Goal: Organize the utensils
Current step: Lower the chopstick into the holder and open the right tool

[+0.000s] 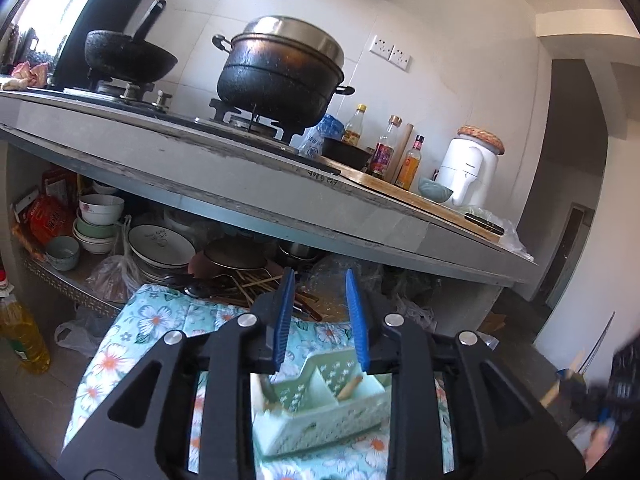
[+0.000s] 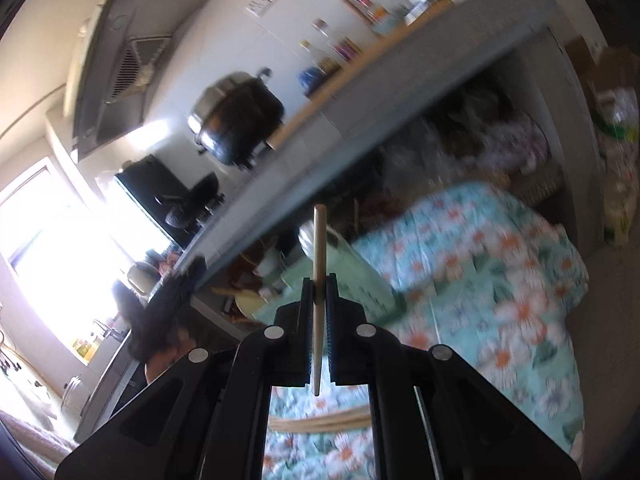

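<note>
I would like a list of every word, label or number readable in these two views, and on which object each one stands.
Nothing can be quoted with certainty.
Counter edge: dark handwritten marks, illegible.
White appliance: small grey brand word, too small.
Plate: small dark writing, too small.
Sauce bottles: labels blurred.
Red packet: print unreadable.
Right wrist view: motion blur, nothing legible.

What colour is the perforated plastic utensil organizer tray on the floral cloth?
Pale mint green; the perforated plastic utensil organizer tray shows best in the left wrist view.
</note>
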